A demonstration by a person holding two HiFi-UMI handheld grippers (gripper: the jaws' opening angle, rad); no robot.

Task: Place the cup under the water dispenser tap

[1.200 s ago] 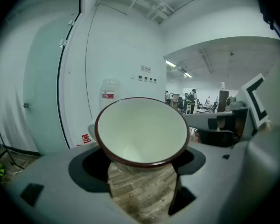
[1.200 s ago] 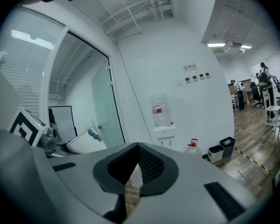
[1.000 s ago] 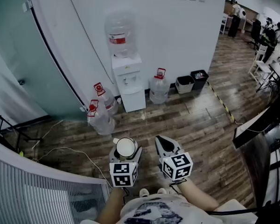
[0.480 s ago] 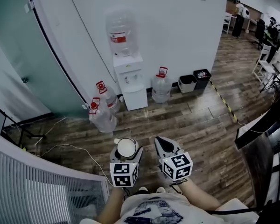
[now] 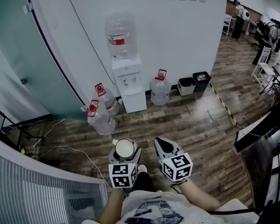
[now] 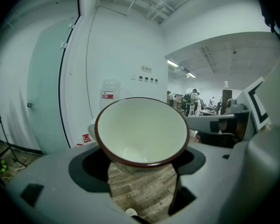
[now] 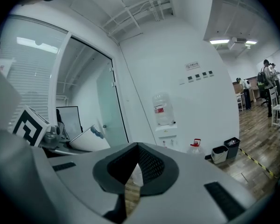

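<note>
Compared with half a second ago, one dark trouser leg and a light shoe (image 5: 141, 168) now come forward between the two grippers at the lower centre of the head view. The cup stays in the same grip, well apart from the dispenser.

The round white cup with a dark red-brown rim (image 5: 124, 149) sits at the lower centre of the frame. Its long axis is about upright and its open mouth faces up towards the head camera. The inside looks smooth and glossy.

The left gripper (image 6: 142, 174) has its grey jaws closed on the lower wall of the cup. The right gripper (image 7: 132, 171) holds nothing, and its jaws leave only a thin slit.

The white box-shaped water dispenser (image 5: 129, 85) with a clear plastic bottle (image 5: 120, 34) on top stands against the white wall in the upper centre, on the brown wood-plank floor (image 5: 191, 120)
</note>
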